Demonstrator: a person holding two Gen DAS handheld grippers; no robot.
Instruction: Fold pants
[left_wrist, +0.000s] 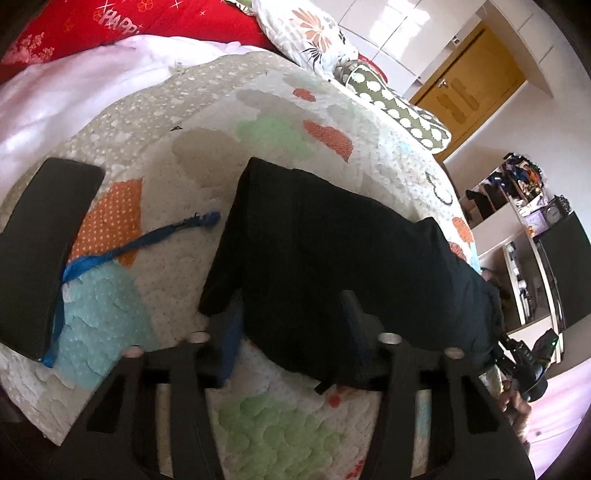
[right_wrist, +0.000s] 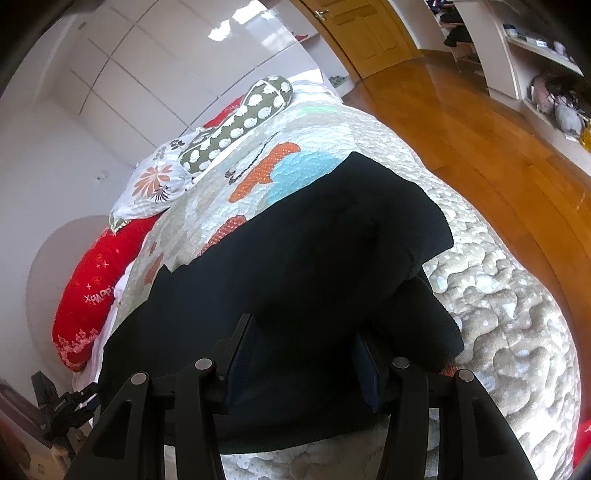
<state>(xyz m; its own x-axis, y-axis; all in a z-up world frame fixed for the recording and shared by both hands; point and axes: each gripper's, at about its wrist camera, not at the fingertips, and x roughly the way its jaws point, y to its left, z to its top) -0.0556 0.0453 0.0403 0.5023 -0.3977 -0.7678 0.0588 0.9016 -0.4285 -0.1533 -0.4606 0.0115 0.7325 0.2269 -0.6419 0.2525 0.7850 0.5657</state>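
Note:
The black pants (left_wrist: 332, 229) lie folded into a thick stack on the patchwork quilt (left_wrist: 258, 110) of a bed. My left gripper (left_wrist: 291, 299) straddles the near edge of the stack, cloth filling the gap between its blue pads (left_wrist: 231, 332), one corner draped over the left finger. In the right wrist view the same pants (right_wrist: 295, 251) spread away from me, with a lower layer sticking out at the right. My right gripper (right_wrist: 303, 328) is shut on the near end of the pants, with dark cloth packed between both fingers.
A flat black pad (left_wrist: 40, 251) with a blue strap (left_wrist: 140, 240) lies left of the pants. Pillows (right_wrist: 236, 122) and a red blanket (right_wrist: 92, 273) sit at the bed's head. The wooden floor (right_wrist: 480, 147), shelves (right_wrist: 535, 55) and a door (left_wrist: 465, 88) lie beyond the bed edge.

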